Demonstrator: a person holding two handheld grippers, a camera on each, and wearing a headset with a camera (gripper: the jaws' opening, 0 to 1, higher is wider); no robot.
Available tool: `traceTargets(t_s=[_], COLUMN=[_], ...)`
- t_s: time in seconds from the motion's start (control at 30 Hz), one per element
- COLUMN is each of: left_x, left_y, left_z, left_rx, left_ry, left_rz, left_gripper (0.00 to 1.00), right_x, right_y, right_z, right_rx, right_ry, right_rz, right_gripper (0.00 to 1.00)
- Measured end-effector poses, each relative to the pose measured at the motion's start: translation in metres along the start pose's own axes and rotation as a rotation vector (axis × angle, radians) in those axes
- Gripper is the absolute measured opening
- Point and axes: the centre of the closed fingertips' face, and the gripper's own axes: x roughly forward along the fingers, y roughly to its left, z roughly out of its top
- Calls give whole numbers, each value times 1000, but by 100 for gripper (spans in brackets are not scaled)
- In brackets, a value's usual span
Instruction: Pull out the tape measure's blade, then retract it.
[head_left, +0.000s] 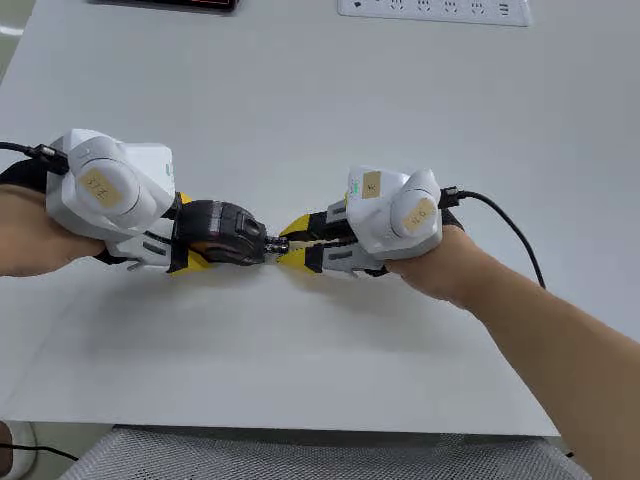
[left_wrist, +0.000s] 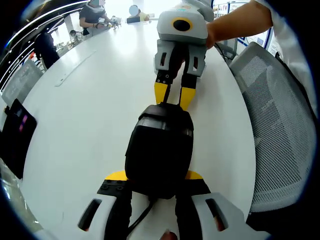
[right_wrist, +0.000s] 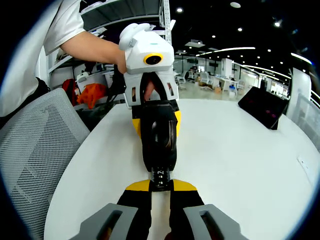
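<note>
— What's in front of the person from where you stand?

— Mostly a wide white table (head_left: 300, 100). The grey mesh back of an office chair (head_left: 300, 455) sits at its near edge. A long white power strip (head_left: 430, 8) lies flat at the far edge, well away from the work.

— And the tongs?

— There are two white-bodied ones with yellow-tipped black jaws, low over the middle of the table and pointing at each other nose to nose. The left gripper (head_left: 190, 232) is clenched on a black, rounded plastic tape measure (head_left: 225, 232). One jaw is on each broad side of the case, and the case sticks out past the yellow tips toward the other hand. In the left gripper view the case takes up the whole gap between the jaws.

— The other one?

— The right gripper (head_left: 290, 243) has its jaws drawn nearly together. They pinch the small metal blade end (head_left: 272, 243) that pokes from the mouth of the case. A thin black cable (head_left: 510, 225) trails off from behind that hand.

— How far out is the blade?

— Hardly at all. In the right gripper view a short stub with printed marks sits right at the yellow tips. The case is just beyond it, so tips and case are almost touching.
</note>
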Motion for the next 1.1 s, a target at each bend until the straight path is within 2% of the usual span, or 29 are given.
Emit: traceTargets(t_s=[1.1], left_x=[1], left_y=[0], left_z=[1], left_rx=[-3], left_ry=[3], left_rz=[1], left_gripper=[28], right_x=[-33], right_y=[-3], right_z=[-21], right_rx=[-34], right_ry=[48], right_rz=[-29], right_gripper=[9])
